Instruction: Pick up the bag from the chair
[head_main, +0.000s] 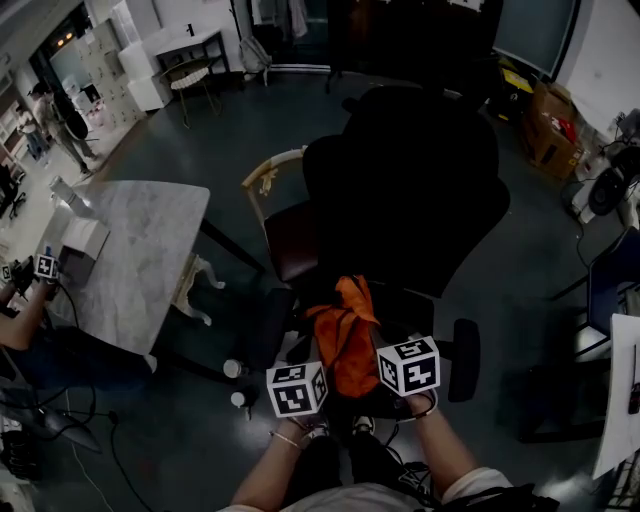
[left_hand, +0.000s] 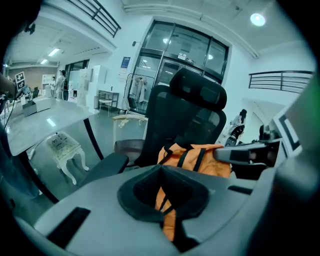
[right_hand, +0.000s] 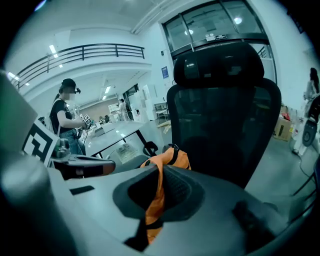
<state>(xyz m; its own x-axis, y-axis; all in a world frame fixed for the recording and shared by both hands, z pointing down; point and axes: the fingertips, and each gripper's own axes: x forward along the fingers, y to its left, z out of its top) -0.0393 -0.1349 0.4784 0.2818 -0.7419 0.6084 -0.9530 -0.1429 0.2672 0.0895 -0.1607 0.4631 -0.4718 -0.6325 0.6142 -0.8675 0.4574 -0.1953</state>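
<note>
Evidently the left gripper (left_hand: 167, 215) and right gripper (right_hand: 150, 210) were each pinched tight on the orange bag (head_main: 345, 335) over the chair (head_main: 420, 190) seat; raising both evenly should stop it tipping.

Chair (head_main: 400, 190) back is blocking the way straight ahead. Armrests are boxing in the seat: left armrest (left_hand: 102, 167), right armrest (head_main: 465, 358). Counter (head_main: 140, 250) is crowding the left side, white stool (head_main: 195, 288) tucked beside it. Wooden chair (head_main: 265, 180) is standing behind-left of the back. Floor (head_main: 540, 270) right of the chair is lying open; room above the seat is sitting free.
</note>
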